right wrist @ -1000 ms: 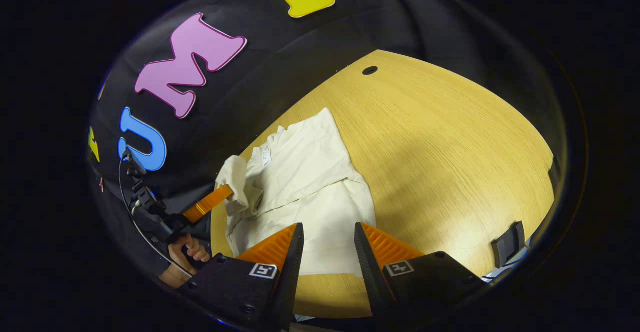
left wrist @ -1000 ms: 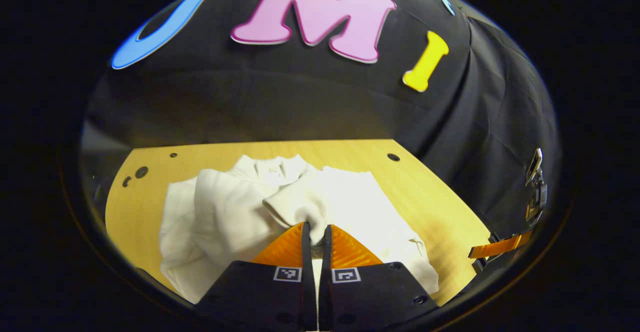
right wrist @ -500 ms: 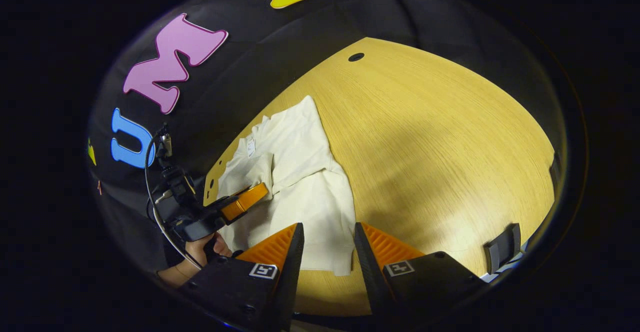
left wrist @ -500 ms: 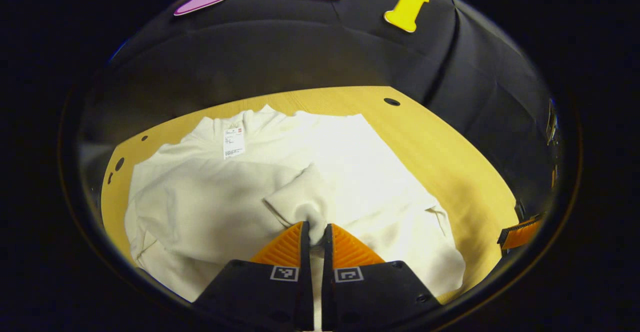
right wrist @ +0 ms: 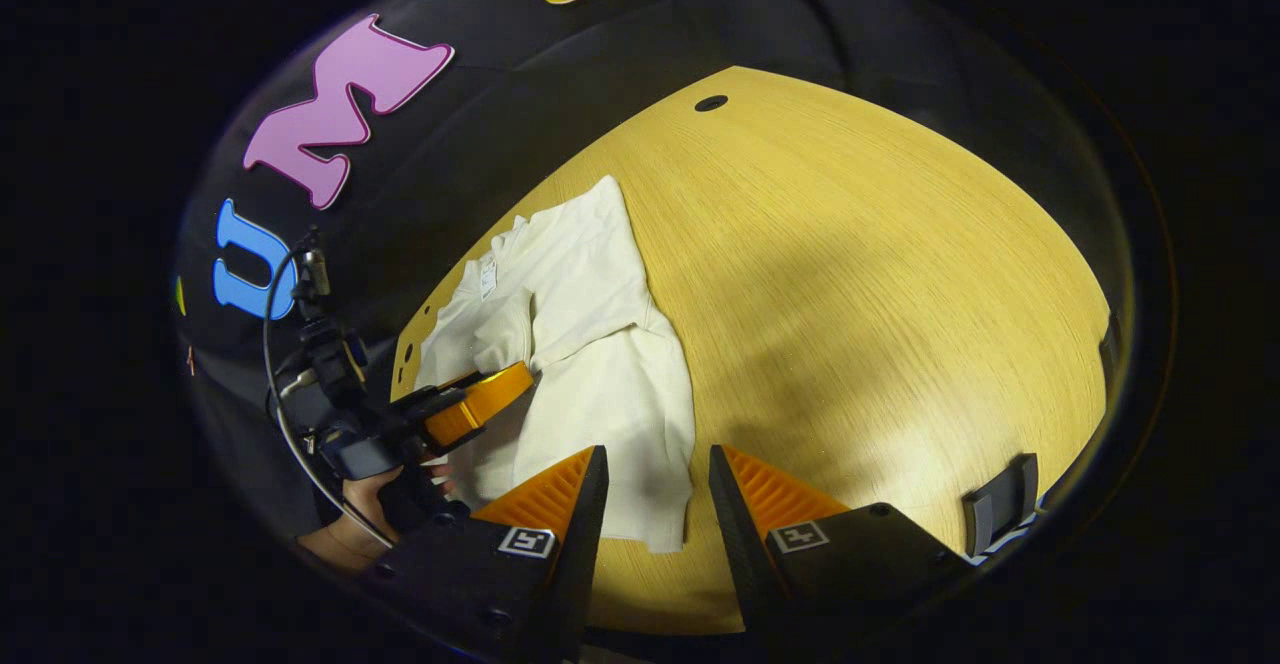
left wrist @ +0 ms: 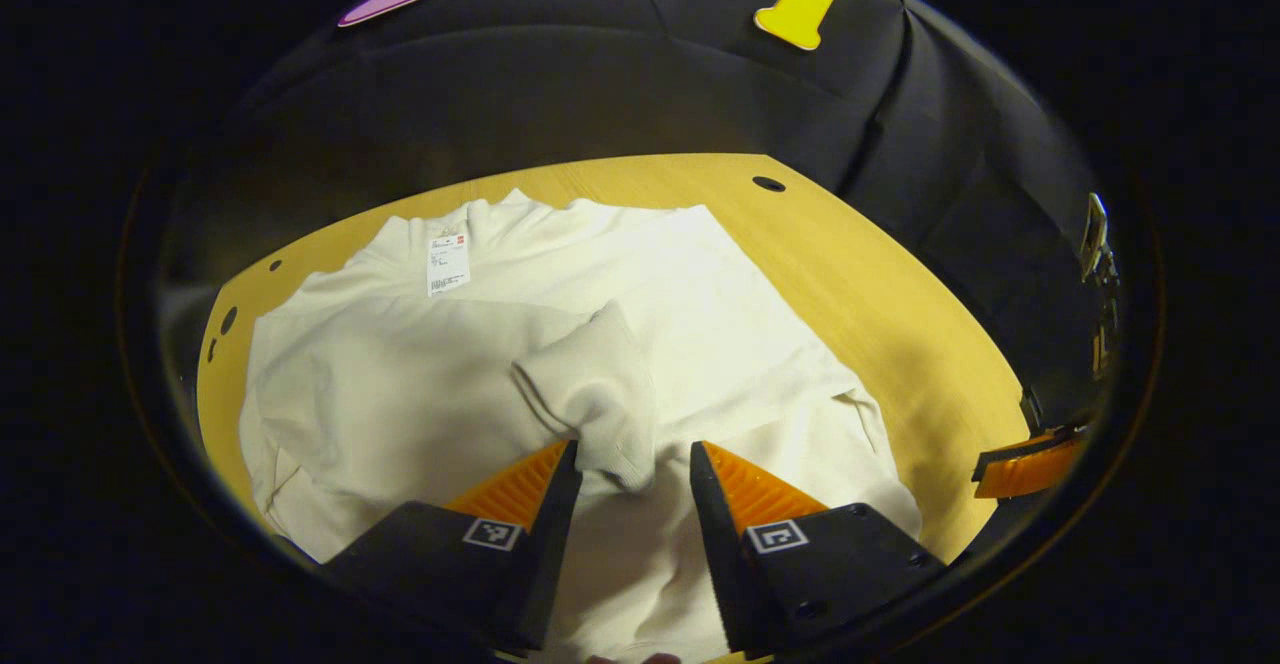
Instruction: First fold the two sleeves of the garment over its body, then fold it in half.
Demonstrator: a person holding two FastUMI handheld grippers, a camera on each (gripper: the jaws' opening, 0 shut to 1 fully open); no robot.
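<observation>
Lying flat on the light wooden table (left wrist: 900, 314), the cream long-sleeved garment (left wrist: 420, 384) has one sleeve cuff (left wrist: 600, 404) resting on its body at 12 o'clock from your left gripper (left wrist: 628, 464), fingers apart. Your right gripper (right wrist: 650, 489), fingers likewise spread and empty, hovers over the hem.

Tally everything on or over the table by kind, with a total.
Garment: 1
Label on the garment: 1
Claws: 2, left claw and right claw, both open
Table: 1
Total: 5
</observation>
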